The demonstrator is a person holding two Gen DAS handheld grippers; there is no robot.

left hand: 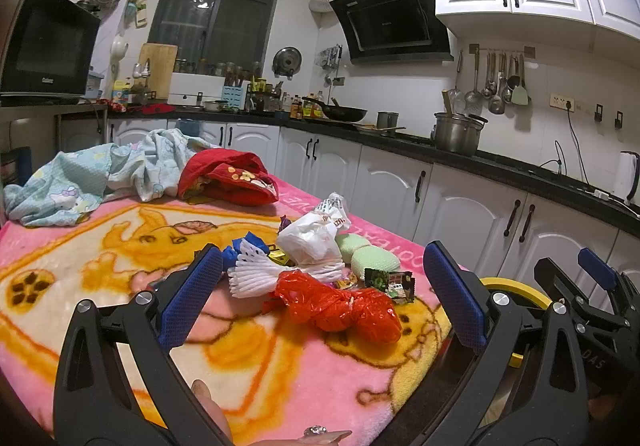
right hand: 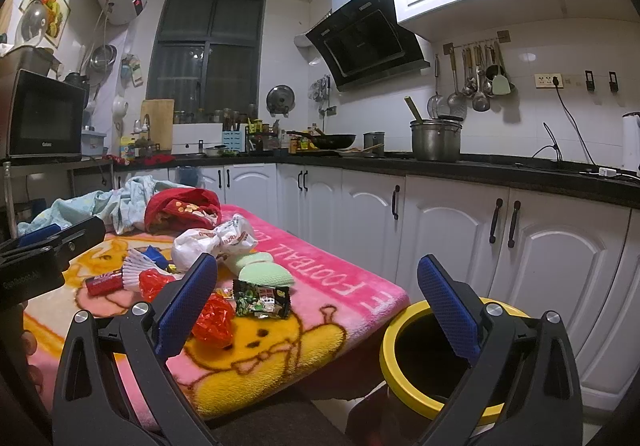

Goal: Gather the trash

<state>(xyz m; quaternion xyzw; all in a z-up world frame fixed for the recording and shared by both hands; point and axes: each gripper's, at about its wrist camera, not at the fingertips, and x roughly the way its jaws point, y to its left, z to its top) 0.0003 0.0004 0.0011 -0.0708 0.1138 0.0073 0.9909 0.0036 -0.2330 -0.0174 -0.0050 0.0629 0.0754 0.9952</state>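
We've got both sets of jaws wide open w/ nothing in them. Left gripper (left hand: 320,294) hangs just over the near edge of the trash pile; right gripper (right hand: 316,306) sits further right, its span reaching from the pile's near-right edge to the bin.

Trash sits mid-tabletop on the pink blanket (left hand: 100,286): red plastic bag (left hand: 340,306) nearest, white foam net (left hand: 260,270) to its left, white plastic bag (left hand: 312,238) behind, green sponges (left hand: 368,258) to the right, dark snack wrapper (right hand: 262,300) at the near-right edge. The yellow-rimmed bin (right hand: 390,342) stands just off the tabletop's near-right corner, mouth open.

We'd judge the step as the first pick. Best bet: take the near items first, i.e. red bag or wrapper, grip the bunched knot rather than loose film, lift clear, then go right to the bin. Keep the jaws off the blanket pile so it doesn't snag.

Hard to tell: small bits under the white bag, approx. how full the bin is, & whether the clothes (left hand: 224,173) at the far end count as trash; probably not.
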